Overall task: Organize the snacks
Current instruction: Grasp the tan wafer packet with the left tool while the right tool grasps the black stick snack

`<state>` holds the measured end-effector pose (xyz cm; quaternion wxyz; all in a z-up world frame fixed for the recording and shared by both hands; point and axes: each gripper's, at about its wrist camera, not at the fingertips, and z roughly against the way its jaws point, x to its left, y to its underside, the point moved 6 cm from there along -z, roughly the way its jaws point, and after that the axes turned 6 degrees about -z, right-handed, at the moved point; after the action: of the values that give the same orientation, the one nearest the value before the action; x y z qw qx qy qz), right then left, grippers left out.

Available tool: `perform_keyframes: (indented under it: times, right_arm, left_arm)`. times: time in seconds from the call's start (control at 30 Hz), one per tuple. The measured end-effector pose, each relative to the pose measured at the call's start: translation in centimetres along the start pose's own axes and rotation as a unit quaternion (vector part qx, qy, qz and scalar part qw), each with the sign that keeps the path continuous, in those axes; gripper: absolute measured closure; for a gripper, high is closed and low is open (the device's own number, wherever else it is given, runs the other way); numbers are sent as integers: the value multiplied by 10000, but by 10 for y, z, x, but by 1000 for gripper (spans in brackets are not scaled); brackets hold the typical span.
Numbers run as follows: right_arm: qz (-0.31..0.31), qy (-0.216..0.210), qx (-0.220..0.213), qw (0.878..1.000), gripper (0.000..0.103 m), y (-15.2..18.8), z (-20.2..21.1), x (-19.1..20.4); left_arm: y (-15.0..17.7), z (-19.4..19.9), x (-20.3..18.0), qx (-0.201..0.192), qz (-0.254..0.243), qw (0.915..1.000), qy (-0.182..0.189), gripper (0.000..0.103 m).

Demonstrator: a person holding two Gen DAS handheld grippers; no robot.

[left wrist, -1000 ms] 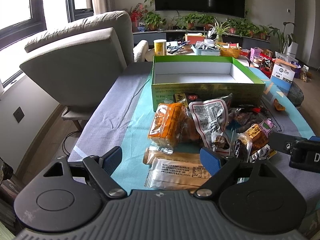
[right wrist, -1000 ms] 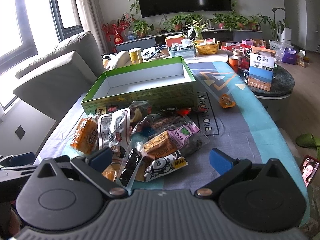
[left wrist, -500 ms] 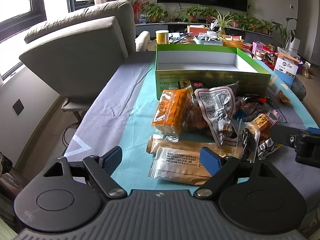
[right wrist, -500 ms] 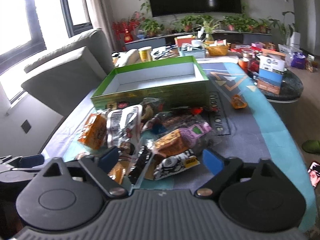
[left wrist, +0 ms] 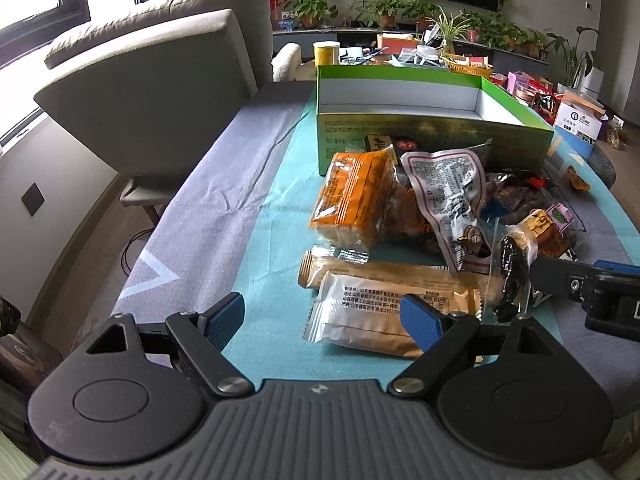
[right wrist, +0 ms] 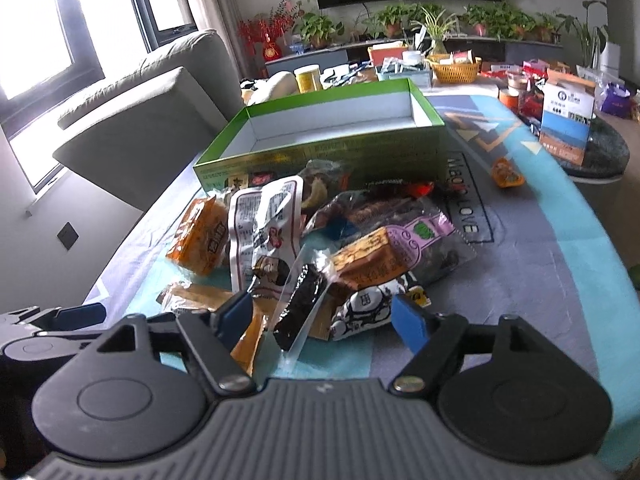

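A pile of snack packets lies in front of an empty green box on the cloth-covered table. My left gripper is open just above the cloth, with the left end of a tan wafer packet between its fingers, untouched. My right gripper is open low over a black snack in a clear wrapper and a black-and-white packet; its pads press on neither. An orange packet and a white printed pouch lie nearer the box.
A grey armchair stands close to the table's left edge. One small orange snack lies alone to the right of the box. Behind the box are a yellow tin, a basket and plants. A blue-and-white carton stands at the right.
Both grippers have come lower and closer to the snack pile. The right gripper's fingers stand nearer together than a second ago. The left gripper's fingers keep the same gap.
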<state>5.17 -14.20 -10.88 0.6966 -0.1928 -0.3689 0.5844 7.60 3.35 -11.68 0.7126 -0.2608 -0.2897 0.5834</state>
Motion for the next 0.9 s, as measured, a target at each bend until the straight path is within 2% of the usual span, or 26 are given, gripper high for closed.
perform_keyframes:
  times: [0.2,0.33,0.5,0.67,0.73,0.8,0.9]
  right_arm:
    - [-127,-130,172,9997,70,3,-9,-3]
    - [-149,-188,241,9994,70,4,-15,-3]
    - [-115,-373,271,9989,70,4,-23,3]
    - [104,-337,190,9992,70,2,-30,7]
    - [197,-286,212,9992,70,1,-34,6]
    - [149,-472,259,9984,74,0,-36,4]
    - [232,-519,148,9983,77,-3,-34,4]
  left_arm:
    - [5,-12,-10,124,-45,9994,320,19]
    - [10,-23,-11,277,-77,9992,268,18]
    - [3,-28,-5,258,116,9984,494,18]
    - [-3,-32,-3,253,171,9969,728,18]
    - [-2,-32,-3,235,134,9963,815,23]
    - [-4,-27,-4,158,-139,9951,969,28]
    - [-10,-19,-11,107,-958,9893,1098,28]
